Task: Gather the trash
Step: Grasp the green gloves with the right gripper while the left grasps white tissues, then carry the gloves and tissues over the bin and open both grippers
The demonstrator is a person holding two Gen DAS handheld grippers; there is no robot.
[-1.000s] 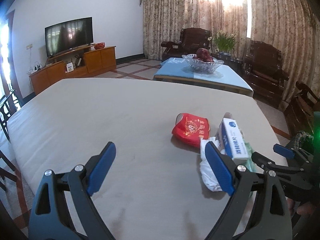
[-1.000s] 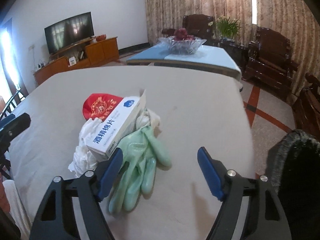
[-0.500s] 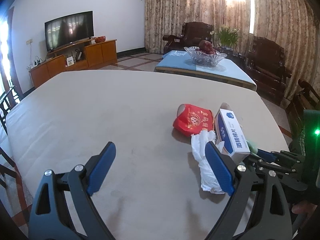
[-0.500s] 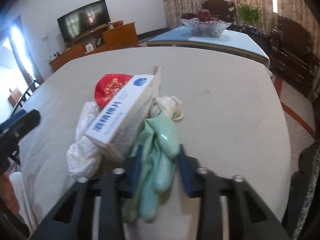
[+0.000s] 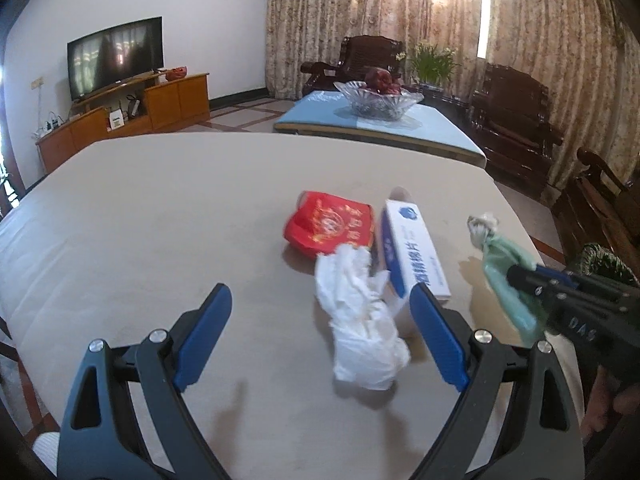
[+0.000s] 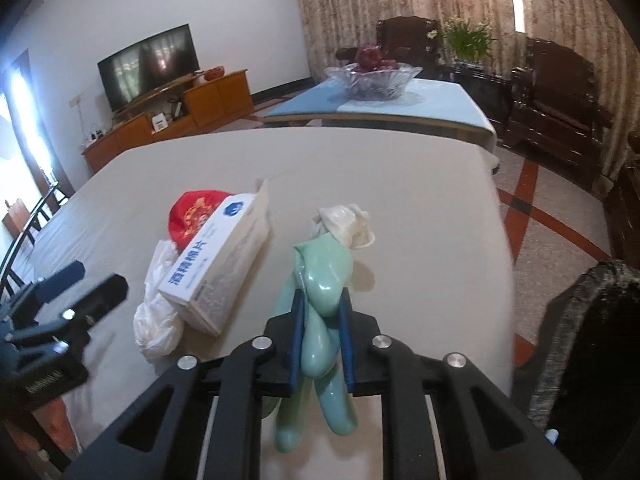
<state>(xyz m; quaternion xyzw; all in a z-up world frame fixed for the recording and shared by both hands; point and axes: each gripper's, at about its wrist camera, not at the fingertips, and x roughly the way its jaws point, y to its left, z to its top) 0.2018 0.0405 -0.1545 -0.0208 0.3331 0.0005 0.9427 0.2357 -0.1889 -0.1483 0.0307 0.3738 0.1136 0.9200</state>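
Observation:
My right gripper (image 6: 321,300) is shut on a pale green rubber glove (image 6: 325,276) and holds it above the beige table (image 6: 420,208); the glove also shows in the left wrist view (image 5: 505,268). A white and blue box (image 6: 218,264), a red packet (image 6: 193,216) and a crumpled white glove (image 6: 154,320) lie to its left. My left gripper (image 5: 320,324) is open and empty above the table, with the white glove (image 5: 362,320) between its fingers and the box (image 5: 414,252) and red packet (image 5: 330,224) beyond.
A dark bin (image 6: 592,344) stands off the table's right edge. Behind are a low table with a glass fruit bowl (image 5: 378,100), dark wooden armchairs (image 5: 516,120) and a TV stand (image 5: 128,116). A chair (image 6: 28,224) stands at the table's left side.
My right gripper closed on the green glove and lifted it away from the pile. My left gripper moved a little forward, towards the white glove.

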